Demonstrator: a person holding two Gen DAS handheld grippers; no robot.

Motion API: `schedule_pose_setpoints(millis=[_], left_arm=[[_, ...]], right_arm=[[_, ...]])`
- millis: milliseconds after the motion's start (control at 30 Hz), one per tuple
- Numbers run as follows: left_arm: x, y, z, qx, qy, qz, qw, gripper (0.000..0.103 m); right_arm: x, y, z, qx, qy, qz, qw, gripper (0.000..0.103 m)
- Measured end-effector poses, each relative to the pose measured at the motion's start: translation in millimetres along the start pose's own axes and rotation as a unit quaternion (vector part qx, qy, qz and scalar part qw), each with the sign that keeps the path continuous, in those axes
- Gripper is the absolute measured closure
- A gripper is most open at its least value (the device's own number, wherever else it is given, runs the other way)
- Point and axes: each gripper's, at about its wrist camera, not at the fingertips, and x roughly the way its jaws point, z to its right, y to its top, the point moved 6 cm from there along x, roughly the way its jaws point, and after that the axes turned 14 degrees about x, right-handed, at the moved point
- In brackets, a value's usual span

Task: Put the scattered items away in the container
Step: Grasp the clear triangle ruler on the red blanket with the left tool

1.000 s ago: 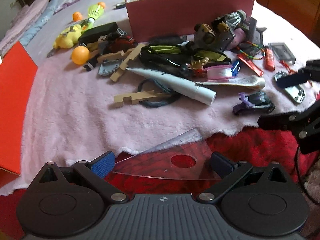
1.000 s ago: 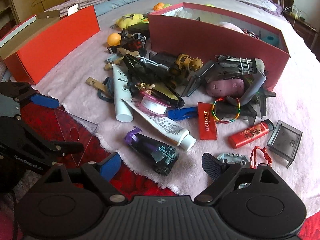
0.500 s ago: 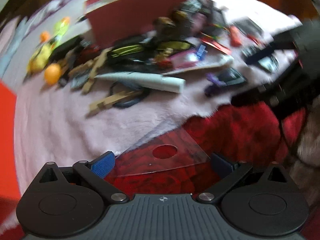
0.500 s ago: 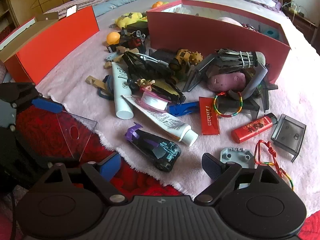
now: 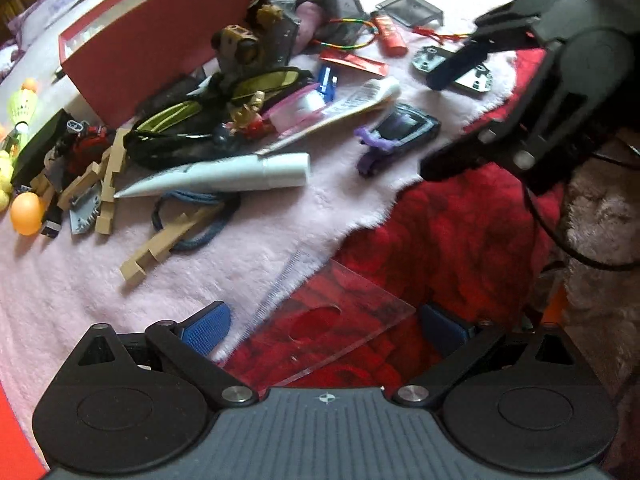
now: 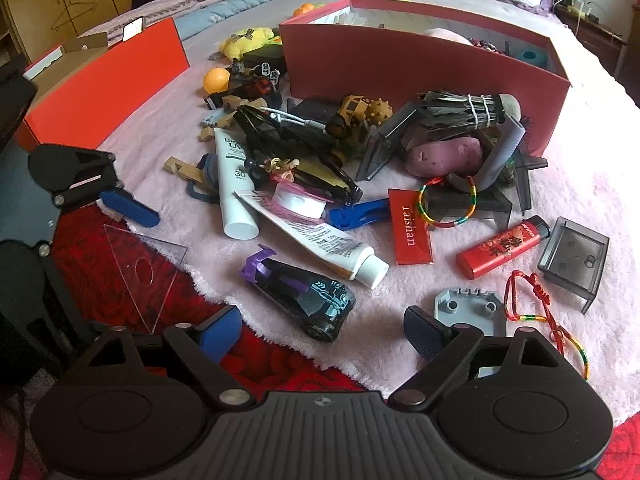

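We have swung our left tool (image 5: 322, 322) rightward — its open jaws flank the clear plastic triangle ruler (image 5: 320, 320) on the red blanket (image 5: 460, 240). Right tool (image 6: 320, 326) open too; pink cardboard box (image 6: 420, 68) waits beyond.

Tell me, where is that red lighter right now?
In the right wrist view, the red lighter lies on the pink blanket at the right, between the red Taishan card and the smoky grey plastic tray.
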Motion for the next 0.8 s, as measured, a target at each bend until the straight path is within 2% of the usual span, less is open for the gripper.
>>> schedule_pose_setpoints(millis=[167, 433, 700, 800], left_arm=[[-8, -1, 5, -0.031, 0.005, 0.03, 0.999, 0.039], [-14, 2, 2, -0.081, 0.005, 0.055, 0.9952, 0.057], [-43, -3, 3, -0.143, -0.001, 0.096, 0.9851, 0.058], [-52, -6, 3, -0.164, 0.008, 0.104, 0.9809, 0.058]], right_arm=[[4, -1, 0, 0.0, 0.0, -0.006, 1.0, 0.013], [2, -1, -2, -0.004, -0.001, -0.001, 1.0, 0.013], [0, -1, -3, -0.007, -0.001, 0.005, 1.0, 0.013], [-3, 0, -5, -0.011, 0.001, 0.014, 1.0, 0.013]])
